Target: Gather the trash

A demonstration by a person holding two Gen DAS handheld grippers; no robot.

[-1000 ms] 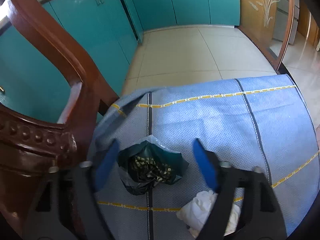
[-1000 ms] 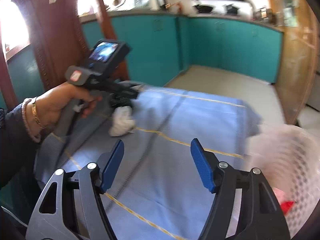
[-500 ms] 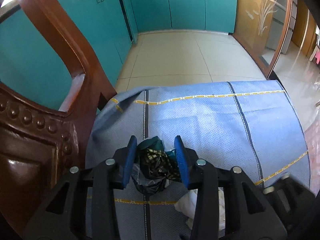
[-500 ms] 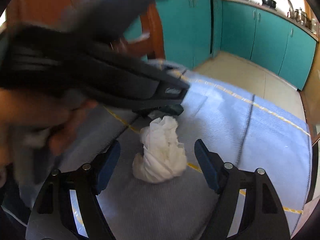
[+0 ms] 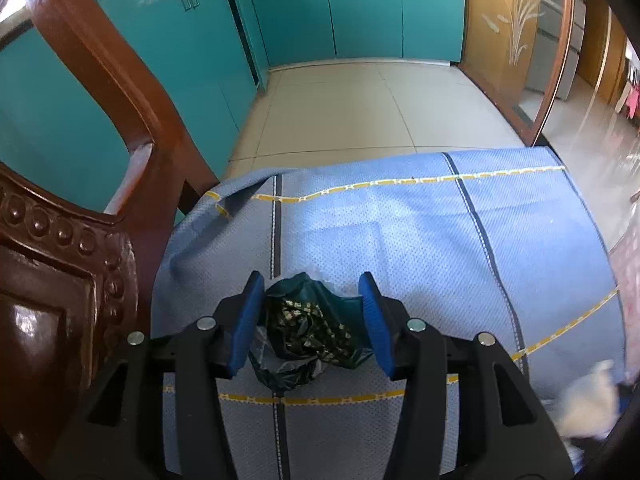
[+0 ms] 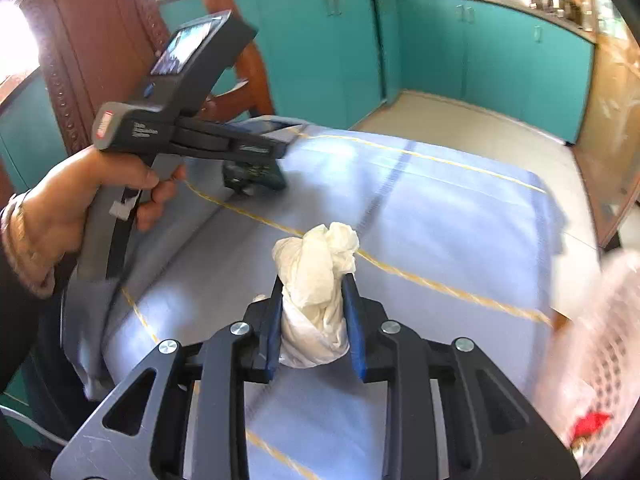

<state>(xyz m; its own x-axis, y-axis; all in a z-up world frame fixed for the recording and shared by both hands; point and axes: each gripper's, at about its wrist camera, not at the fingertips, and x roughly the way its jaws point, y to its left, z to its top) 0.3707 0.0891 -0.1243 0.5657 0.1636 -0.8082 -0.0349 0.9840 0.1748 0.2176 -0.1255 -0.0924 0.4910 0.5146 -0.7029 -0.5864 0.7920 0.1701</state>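
Note:
A crumpled dark green plastic wrapper (image 5: 310, 328) with gold print lies on the blue tablecloth (image 5: 420, 232). My left gripper (image 5: 311, 288) is closed around it, both blue pads against its sides. It also shows in the right wrist view (image 6: 256, 178), under the left gripper (image 6: 276, 168). My right gripper (image 6: 314, 284) is shut on a crumpled white tissue (image 6: 316, 276) and holds it just above the cloth. The tissue shows blurred at the lower right of the left wrist view (image 5: 588, 400).
A carved wooden chair (image 5: 80, 208) stands close on the left of the table. A white mesh basket (image 6: 596, 344) with something red inside is at the right, blurred. Teal cabinets (image 5: 360, 8) and tiled floor (image 5: 360, 112) lie beyond the table's far edge.
My left gripper closed on the green wrapper, then its jaws widened a little. My right gripper moved to the white tissue, shut on it and lifted it.

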